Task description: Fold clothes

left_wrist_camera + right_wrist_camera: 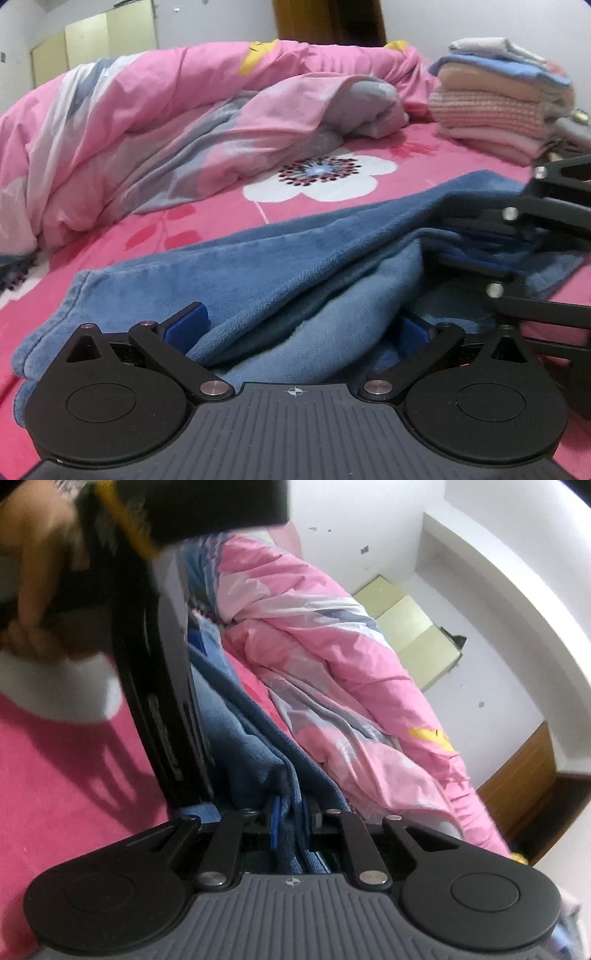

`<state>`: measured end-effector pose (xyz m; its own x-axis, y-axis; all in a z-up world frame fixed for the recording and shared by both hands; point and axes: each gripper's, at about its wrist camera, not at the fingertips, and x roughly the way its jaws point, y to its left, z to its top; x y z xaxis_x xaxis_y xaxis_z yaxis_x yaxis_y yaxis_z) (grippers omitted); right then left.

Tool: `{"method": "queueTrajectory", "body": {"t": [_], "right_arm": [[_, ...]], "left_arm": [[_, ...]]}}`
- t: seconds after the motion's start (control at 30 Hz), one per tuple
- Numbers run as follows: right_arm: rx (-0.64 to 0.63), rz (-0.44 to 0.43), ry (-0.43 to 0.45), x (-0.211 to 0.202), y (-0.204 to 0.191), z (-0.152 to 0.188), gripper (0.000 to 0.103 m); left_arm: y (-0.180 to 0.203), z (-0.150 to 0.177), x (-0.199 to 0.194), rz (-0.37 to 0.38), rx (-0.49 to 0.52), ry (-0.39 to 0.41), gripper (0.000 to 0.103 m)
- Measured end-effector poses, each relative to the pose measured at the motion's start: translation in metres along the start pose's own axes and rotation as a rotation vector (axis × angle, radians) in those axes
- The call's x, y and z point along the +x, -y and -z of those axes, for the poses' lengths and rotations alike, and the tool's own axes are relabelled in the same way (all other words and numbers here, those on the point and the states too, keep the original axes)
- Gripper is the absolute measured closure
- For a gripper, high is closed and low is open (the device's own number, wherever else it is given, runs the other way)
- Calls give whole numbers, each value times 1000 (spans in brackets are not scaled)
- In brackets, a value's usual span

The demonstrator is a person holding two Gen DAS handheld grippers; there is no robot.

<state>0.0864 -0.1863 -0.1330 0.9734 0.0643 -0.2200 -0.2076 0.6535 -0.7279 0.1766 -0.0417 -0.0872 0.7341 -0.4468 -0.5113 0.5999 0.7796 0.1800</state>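
**Blue fleece on the bed, both grippers at its folds**

Bed sheet (122, 225): bright pink with a large white flower print, takes up most of the left wrist view. Pink-and-grey duvet (147, 122) lies bunched along the far side. A stack of folded clothes (502, 107) sits at the far right, apart from the duvet.

Blue fleece garment (295, 266) lies rumpled on the sheet in front, a long fold running across it.

Left gripper (295, 328): jaws wide apart, fleece bulging up between them, blue pads not pressing on it.

Right gripper (291, 823): jaws nearly together, clamped on a thin fold of the garment's edge. In the left wrist view it enters from the right at the garment's far end.

A hand (33, 590), blurred, shows at upper left of the right wrist view, behind the left gripper's body.
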Motion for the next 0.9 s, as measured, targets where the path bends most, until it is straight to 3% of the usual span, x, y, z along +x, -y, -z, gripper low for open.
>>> {"method": "queueTrajectory", "body": {"t": [0.17,0.3,0.43,0.6,0.77,0.9], "right_arm": [[72,-35,24,-8,12,2,92],[123,-80,33,-12,20,3,92],[124,-134,17,-10,18,5,92],[105,-183,0,-9,15,6,91],[73,-191,-13,-9,9,6,90],[44,-186,-17,-10,3,7,90]], "left_arm": [[11,-5,5,-112,44,50,0],[3,-10,4,-102,-15,35,0],[-2,-4,22,-60,-66,-38,0],[-9,-4,16,-29,-104,-28,0],[4,-8,-7,-104,-16,-69,0],[9,-8,-42,-131,20,-58,0]]}}
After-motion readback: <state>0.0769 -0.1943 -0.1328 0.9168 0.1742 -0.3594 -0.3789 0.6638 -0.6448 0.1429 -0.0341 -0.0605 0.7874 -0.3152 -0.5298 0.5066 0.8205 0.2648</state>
